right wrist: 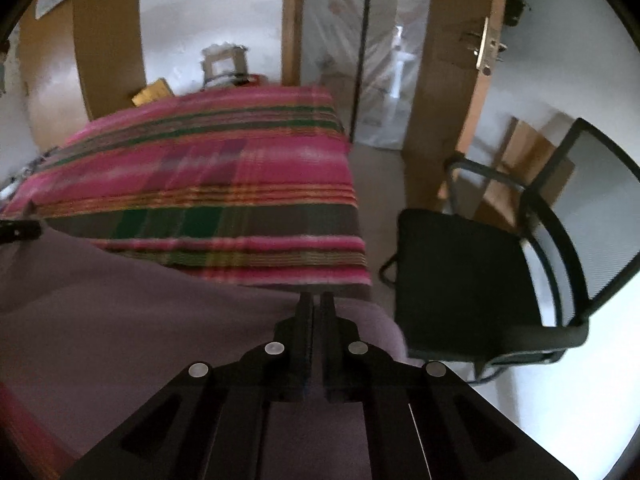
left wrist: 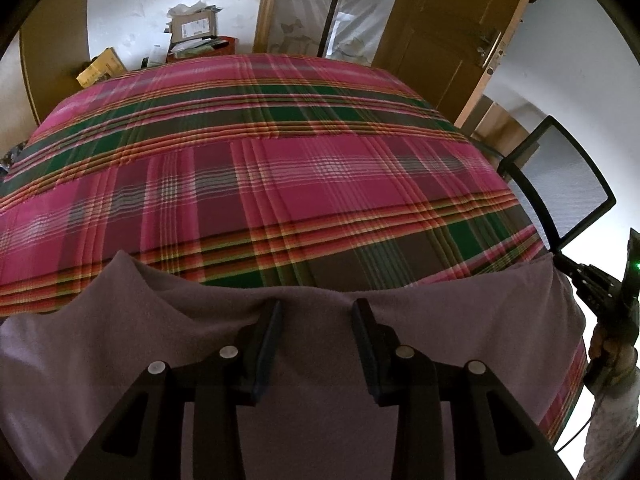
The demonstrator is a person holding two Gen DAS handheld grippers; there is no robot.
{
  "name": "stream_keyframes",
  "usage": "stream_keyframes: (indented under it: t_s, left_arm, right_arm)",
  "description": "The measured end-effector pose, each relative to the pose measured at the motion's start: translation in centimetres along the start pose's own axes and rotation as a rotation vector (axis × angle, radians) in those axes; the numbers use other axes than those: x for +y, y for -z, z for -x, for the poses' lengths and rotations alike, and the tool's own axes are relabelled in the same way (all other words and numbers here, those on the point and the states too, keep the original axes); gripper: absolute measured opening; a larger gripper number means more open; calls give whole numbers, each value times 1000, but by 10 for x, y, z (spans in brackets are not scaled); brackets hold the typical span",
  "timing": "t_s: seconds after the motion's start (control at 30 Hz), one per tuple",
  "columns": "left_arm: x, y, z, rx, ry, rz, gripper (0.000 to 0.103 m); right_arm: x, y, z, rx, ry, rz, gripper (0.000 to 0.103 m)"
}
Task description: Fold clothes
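While mauve garment (left wrist: 320,360) lies spread at 6 o'clock on plaid bedcover (left wrist: 280,168), left gripper (left wrist: 316,312) hovers over it, fingers apart, empty. Right wrist view: right gripper (right wrist: 316,304) fingers pinched together at garment's 12 o'clock edge, cloth between unclear. No finished fold visible; folding seemingly remains.

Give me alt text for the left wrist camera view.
The open left gripper hovers over a mauve garment spread on a pink-and-green plaid bedcover. The right gripper is at the garment's right edge, near a black mesh chair.
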State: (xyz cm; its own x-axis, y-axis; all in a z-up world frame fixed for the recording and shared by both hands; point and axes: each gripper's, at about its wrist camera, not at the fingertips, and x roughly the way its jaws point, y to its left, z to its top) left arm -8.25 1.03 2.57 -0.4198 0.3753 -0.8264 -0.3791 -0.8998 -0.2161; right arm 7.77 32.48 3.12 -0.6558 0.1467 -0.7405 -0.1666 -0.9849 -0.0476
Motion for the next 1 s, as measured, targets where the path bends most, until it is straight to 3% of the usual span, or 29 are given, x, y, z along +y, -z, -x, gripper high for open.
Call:
stream_keyframes:
  t_s: [0.17, 0.27, 0.47, 0.67, 0.87, 1.0]
  left_arm:
    - [-1, 0, 1, 1, 1, 0, 37]
    - [-1, 0, 4, 0, 3, 1, 37]
    - [0, 7, 22, -42, 32, 8, 37]
    - [-1, 25, 36, -43, 61, -5, 37]
    - [7, 48, 46, -30, 61, -6, 37]
    - [12, 64, 53, -22, 61, -6, 37]
  right_arm:
    - [1, 2, 1, -1, 17, 2, 6]
    - [9, 4, 7, -12, 41, 14, 21]
    - [38, 9, 44, -100, -64, 59, 31]
    - [87, 31, 50, -72, -139, 175, 37]
    - [87, 57, 47, -39, -97, 140, 38]
    - [72, 72, 57, -43, -34, 96, 46]
